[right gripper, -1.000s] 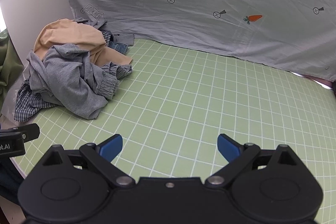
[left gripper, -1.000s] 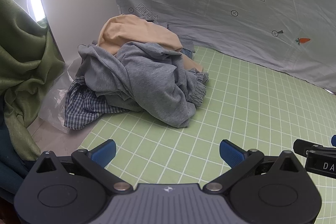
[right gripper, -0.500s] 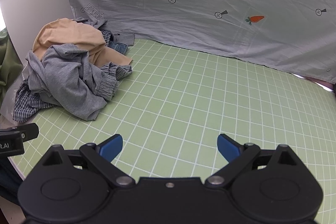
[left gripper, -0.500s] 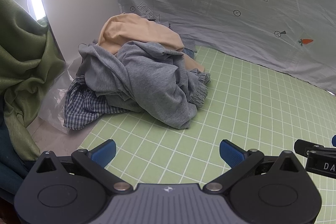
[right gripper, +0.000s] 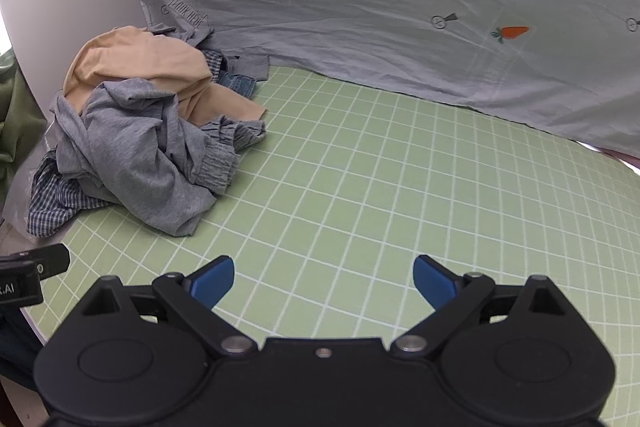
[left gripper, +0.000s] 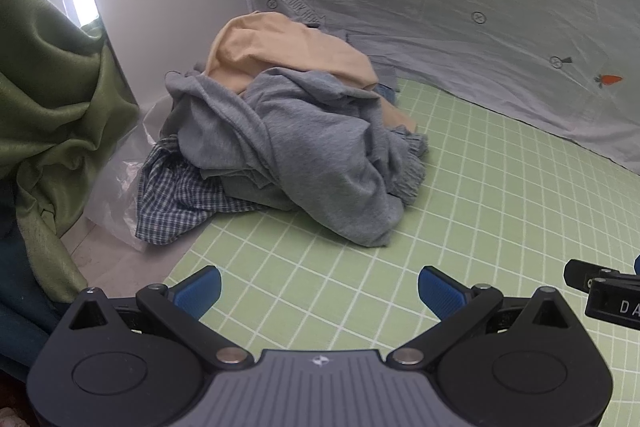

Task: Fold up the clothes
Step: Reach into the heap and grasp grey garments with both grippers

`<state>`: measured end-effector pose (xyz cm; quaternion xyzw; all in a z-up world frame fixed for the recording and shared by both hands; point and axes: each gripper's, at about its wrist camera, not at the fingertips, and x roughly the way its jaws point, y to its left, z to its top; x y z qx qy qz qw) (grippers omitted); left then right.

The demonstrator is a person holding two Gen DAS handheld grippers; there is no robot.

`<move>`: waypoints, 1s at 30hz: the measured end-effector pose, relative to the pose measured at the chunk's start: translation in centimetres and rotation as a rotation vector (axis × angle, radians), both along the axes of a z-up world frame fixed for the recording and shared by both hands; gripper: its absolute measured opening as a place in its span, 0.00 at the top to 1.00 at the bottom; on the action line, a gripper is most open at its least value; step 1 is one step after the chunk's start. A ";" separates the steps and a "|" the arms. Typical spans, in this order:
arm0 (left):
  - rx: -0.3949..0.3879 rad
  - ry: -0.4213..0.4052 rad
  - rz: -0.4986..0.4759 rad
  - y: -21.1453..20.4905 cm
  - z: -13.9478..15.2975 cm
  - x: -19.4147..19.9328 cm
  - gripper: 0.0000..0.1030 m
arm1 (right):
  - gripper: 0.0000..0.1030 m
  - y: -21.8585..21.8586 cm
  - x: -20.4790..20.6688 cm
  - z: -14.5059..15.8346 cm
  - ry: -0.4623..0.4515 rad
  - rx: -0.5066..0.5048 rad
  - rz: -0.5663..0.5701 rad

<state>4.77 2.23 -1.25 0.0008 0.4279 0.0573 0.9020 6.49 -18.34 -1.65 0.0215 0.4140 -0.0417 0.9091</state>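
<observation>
A crumpled heap of clothes (left gripper: 288, 147) sits at the far left corner of the pale green mat with the white grid (left gripper: 500, 207), pressed up near the white wall panel (left gripper: 168, 7). On top and toward the front lies a rumpled grey jersey garment (left gripper: 320, 163), its gathered cuff spilling toward the open mat. Behind it rises a peach-beige cloth garment (left gripper: 280, 47), and under the pile's left edge a blue-and-white checked shirt (left gripper: 176, 199) hangs off the mat onto a crinkled clear plastic sheet (left gripper: 116, 195). From the right-hand camera a scrap of blue denim (right gripper: 238, 83) peeks out behind the beige piece.

The left gripper (left gripper: 319, 289) hangs low over the mat's near edge, its blue-padded fingers (left gripper: 198, 289) spread wide with nothing between them, well short of the pile. The right gripper (right gripper: 323, 281) hovers just beside it to the right, jaws equally wide apart and empty, over bare mat.

A grey bedsheet printed with orange carrots and arrows (right gripper: 400, 27) drapes along the back as a backdrop. An olive green curtain (left gripper: 44, 107) bunches at the far left.
</observation>
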 end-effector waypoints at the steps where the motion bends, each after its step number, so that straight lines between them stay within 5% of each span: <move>1: -0.001 0.005 0.011 0.3 -0.1 0.4 0.00 | 0.06 0.2 0.5 0.0 0.001 -0.001 0.001; 16: -0.099 0.057 0.153 8.9 -1.7 9.6 0.02 | 0.18 4.7 11.6 -1.1 -0.008 -0.013 0.028; 25: -0.201 0.102 0.213 15.2 -4.5 19.3 0.20 | 0.25 8.2 21.8 -5.2 0.040 0.088 0.043; 30: -0.332 0.154 0.219 17.2 -6.8 22.5 0.36 | 0.28 9.1 26.1 -9.0 0.131 0.163 0.034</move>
